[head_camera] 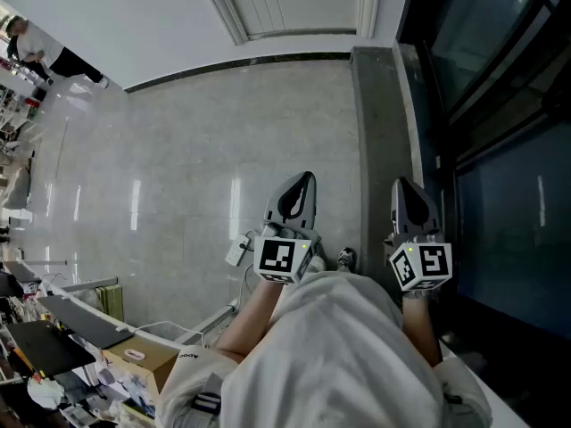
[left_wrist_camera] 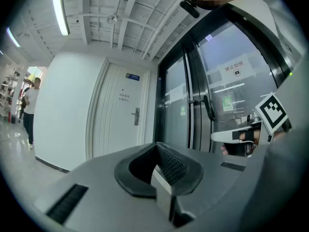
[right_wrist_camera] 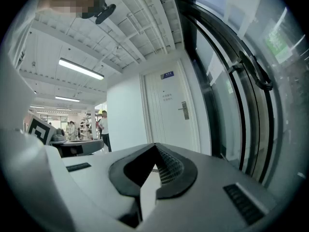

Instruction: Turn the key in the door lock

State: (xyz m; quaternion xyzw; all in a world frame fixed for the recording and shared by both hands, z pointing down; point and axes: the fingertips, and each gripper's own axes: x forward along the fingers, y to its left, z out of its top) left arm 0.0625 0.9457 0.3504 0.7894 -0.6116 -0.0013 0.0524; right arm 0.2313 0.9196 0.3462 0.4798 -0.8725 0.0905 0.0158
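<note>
The door lock [left_wrist_camera: 136, 116] sits at the right edge of the white door [left_wrist_camera: 116, 124], well ahead of you. Your left hand-held gripper [left_wrist_camera: 161, 167] and right hand-held gripper [right_wrist_camera: 153, 167] both have their jaws pressed together, empty, side by side above the floor [head_camera: 178, 185].

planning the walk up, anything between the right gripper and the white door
Bare in the right gripper view: nothing between right gripper and white door.
</note>
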